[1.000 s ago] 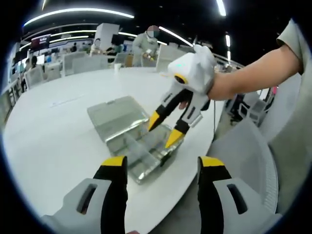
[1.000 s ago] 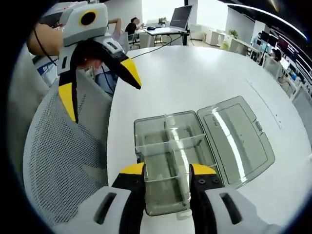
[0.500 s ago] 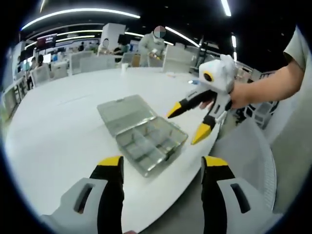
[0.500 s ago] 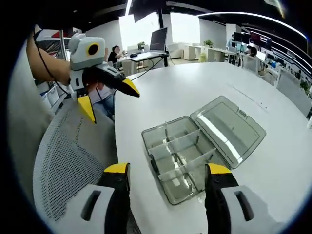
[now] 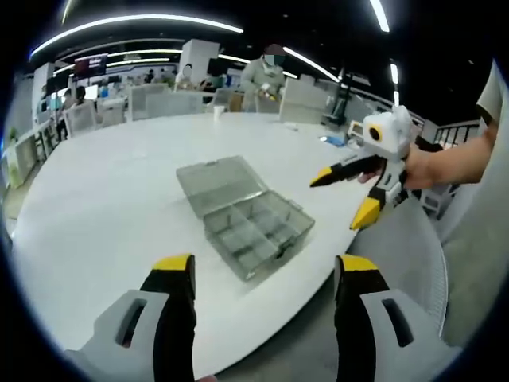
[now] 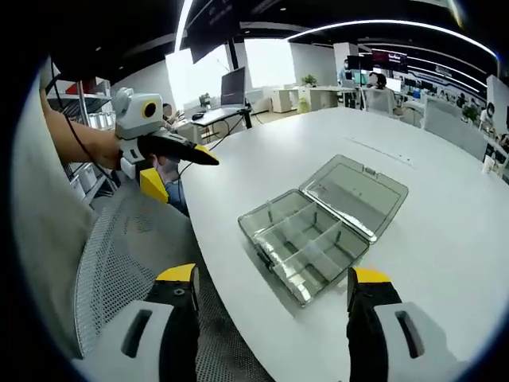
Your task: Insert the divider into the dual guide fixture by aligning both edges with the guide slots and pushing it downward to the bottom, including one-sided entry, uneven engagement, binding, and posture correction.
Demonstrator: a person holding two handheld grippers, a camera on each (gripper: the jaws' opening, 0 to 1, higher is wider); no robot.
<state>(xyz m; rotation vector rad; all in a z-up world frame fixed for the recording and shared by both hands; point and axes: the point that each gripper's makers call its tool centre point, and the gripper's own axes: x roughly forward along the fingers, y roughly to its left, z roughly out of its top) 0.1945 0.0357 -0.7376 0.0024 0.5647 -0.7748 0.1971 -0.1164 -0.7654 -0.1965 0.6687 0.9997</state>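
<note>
The white round worktop is spreading across both views, reaching from about 9 o'clock to 3 o'clock in the left gripper view. A grey mesh chair is standing just beside the worktop's edge, at 8 o'clock in the right gripper view. The clear box is lying open near that edge, at about the centre of the left gripper view and a little toward 4 o'clock from centre in the right gripper view. Its flat lid is lying folded back on the worktop, still joined along one long side, while the tray is showing a grid of compartments. Clear dividers are standing upright inside the tray, one running lengthwise and shorter ones crossing it; whether each is sitting fully down in its slots I cannot tell. The left gripper is hovering off the worktop with its jaws spread wide and holding nothing; in the right gripper view it is hanging at 10 o'clock, well apart from the box. The right gripper is likewise hovering with its jaws wide and holding nothing; in the left gripper view it is sitting at 3 o'clock, beyond the worktop's edge. A person is standing at the far side, at 12 o'clock in the left gripper view.
</note>
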